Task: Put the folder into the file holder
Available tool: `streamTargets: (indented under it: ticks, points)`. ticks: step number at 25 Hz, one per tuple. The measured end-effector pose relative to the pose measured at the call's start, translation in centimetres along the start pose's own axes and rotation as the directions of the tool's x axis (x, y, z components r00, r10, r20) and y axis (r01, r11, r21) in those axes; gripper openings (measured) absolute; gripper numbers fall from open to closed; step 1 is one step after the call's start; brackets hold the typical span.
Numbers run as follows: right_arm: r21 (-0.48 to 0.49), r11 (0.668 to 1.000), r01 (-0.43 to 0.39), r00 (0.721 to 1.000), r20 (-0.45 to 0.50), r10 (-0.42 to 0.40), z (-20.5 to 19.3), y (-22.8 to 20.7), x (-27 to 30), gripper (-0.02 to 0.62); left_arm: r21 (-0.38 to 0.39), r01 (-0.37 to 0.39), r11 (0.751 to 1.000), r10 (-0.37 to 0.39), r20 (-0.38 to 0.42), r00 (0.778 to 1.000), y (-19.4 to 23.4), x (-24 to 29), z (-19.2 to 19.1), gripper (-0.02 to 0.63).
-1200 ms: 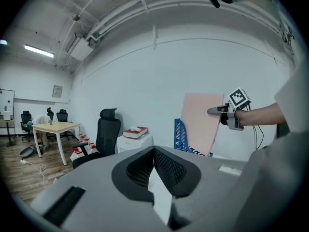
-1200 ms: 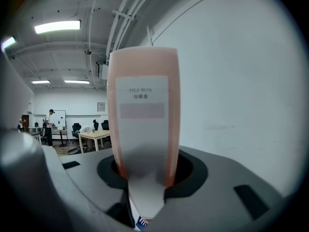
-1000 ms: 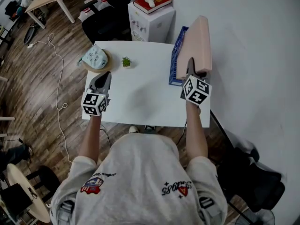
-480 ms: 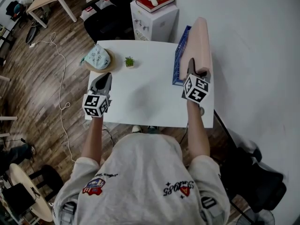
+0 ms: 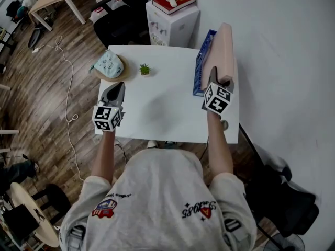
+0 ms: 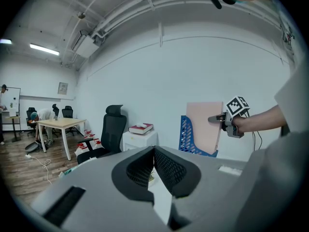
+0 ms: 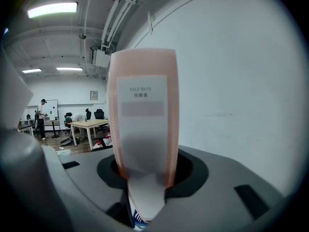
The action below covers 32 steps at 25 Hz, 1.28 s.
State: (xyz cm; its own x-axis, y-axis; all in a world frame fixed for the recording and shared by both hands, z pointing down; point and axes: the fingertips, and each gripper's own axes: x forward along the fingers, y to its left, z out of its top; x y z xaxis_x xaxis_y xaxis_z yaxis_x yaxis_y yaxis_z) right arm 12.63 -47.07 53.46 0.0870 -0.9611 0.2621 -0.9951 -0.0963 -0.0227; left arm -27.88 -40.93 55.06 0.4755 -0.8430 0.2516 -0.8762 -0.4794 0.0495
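Note:
The pink folder (image 5: 222, 51) stands upright on edge at the table's right side, with my right gripper (image 5: 213, 78) shut on its near spine. In the right gripper view the labelled spine (image 7: 142, 129) rises straight up from between the jaws of the right gripper (image 7: 145, 180). The blue file holder (image 5: 199, 69) stands just left of the folder, touching or partly under it. In the left gripper view the folder (image 6: 205, 127) sits at the blue holder (image 6: 189, 137). My left gripper (image 5: 114, 91) hovers shut and empty over the table's left front.
On the white table (image 5: 167, 109) stand a small potted plant (image 5: 145, 68) and a round tray with a cloth bundle (image 5: 109, 66). Behind the table are a white cabinet with a red book (image 5: 172, 12) and a black office chair (image 5: 123, 14). A wall runs along the right.
The right gripper has shifted the folder slightly to the right and set it more upright by the file holder. The left gripper has stayed in place.

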Motion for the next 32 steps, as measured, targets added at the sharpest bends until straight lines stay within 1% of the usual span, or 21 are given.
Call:
streamTargets:
  ticks: [15,24,32]
  points:
    - [-0.002,1.000,0.027,0.999,-0.029,-0.027,-1.7,-0.1,1.1,0.167,-0.002,-0.023,1.000,0.023,-0.009,1.000,1.0,-1.0,-0.4,0.006]
    - [-0.014,0.999,0.039,0.999,-0.035,-0.039,-2.6,-0.6,1.3,0.164,-0.008,-0.028,1.000,0.028,-0.013,1.000,0.6,-1.2,-0.6,0.006]
    - [-0.014,0.999,0.042,0.997,-0.065,-0.043,-4.2,-0.9,1.6,0.164,-0.009,-0.033,0.999,0.033,-0.014,0.999,0.5,-1.7,-0.6,0.005]
